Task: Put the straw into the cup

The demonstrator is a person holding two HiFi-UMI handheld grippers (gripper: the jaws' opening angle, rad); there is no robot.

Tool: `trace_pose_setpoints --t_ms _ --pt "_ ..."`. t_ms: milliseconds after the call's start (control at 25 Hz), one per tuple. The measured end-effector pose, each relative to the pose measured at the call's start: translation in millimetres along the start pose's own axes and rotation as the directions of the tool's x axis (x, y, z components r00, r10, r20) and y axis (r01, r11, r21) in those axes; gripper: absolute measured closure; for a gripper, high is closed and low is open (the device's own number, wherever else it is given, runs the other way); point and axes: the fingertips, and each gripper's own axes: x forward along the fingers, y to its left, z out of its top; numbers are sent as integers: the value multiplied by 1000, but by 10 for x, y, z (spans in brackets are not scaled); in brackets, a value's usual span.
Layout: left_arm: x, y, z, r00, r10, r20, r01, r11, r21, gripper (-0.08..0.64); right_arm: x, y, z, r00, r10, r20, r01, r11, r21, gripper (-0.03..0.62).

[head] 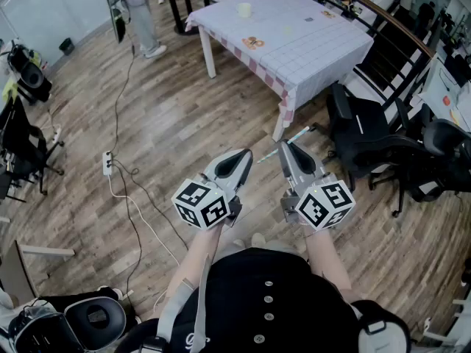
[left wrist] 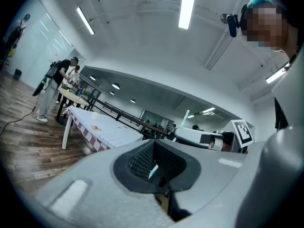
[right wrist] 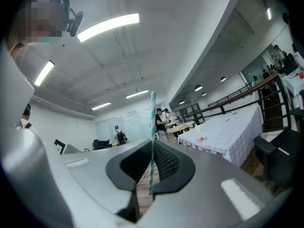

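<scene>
My right tongs (head: 284,148) are clamped on the striped straw (head: 301,133), near me above the wooden floor. Left tongs (head: 246,155) are pressed together (a pale sliver shows between them, I can't tell what). The cup (head: 243,9) sits far off on the checked table (head: 324,46).

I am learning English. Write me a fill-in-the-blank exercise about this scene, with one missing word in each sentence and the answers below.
1. The right gripper is shut on a striped ____.
2. The cup stands on a ____ covered with a checked cloth.
3. The person stands on a floor of ____ planks.

Missing words: straw; table; wood.
</scene>
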Motion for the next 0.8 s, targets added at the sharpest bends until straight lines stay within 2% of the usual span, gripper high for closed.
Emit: trace_pose_setpoints --t_ms 800 --pt "271 -98 -139 1000 9 -26 -10 1000 -7 560 -56 -228 -96 998 35 -55 -34 999 9 577"
